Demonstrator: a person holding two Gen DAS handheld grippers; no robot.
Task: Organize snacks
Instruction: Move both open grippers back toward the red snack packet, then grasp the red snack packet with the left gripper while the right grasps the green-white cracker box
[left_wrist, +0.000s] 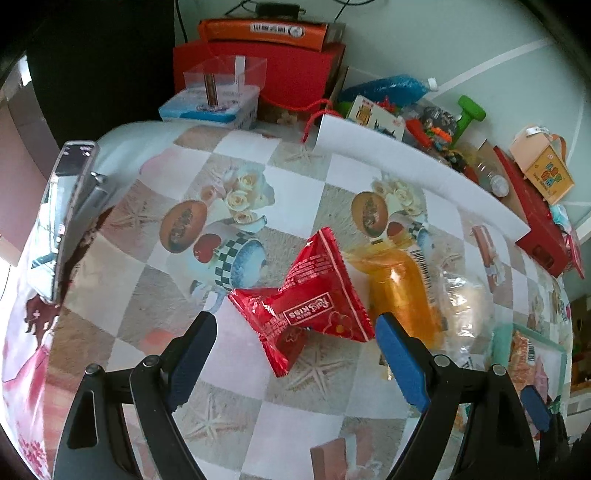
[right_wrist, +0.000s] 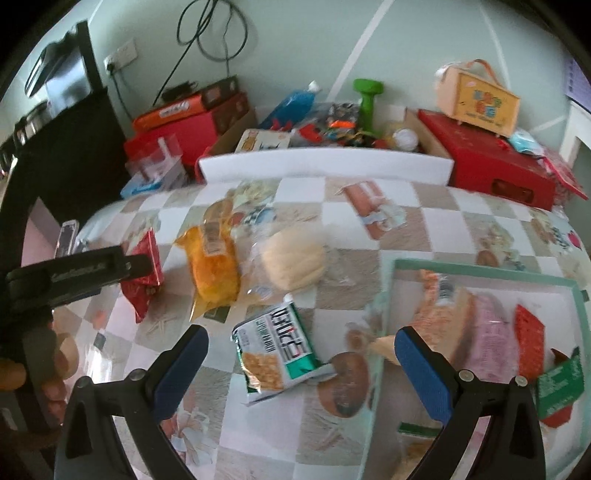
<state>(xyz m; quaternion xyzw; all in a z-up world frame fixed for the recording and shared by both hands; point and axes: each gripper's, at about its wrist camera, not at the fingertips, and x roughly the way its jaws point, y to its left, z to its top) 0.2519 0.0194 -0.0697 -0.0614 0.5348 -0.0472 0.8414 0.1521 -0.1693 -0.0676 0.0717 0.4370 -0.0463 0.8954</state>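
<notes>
Now both grippers, left (left_wrist: 295, 328) and right (right_wrist: 301, 341), gape empty; centre each over its packet, red (left_wrist: 304, 304), green (right_wrist: 275, 350), before closing.

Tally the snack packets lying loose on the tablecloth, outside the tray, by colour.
Red: 1, the red packet
Orange: 1, the orange packet
Clear with a pale bun: 1, the clear packet
Green and white: 1, the cracker packet
Total: 4

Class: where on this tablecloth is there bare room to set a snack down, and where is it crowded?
Bare: between the phone, red packet and white foam strip. Crowded: orange packet, bun, cracker packet and tray.
</notes>
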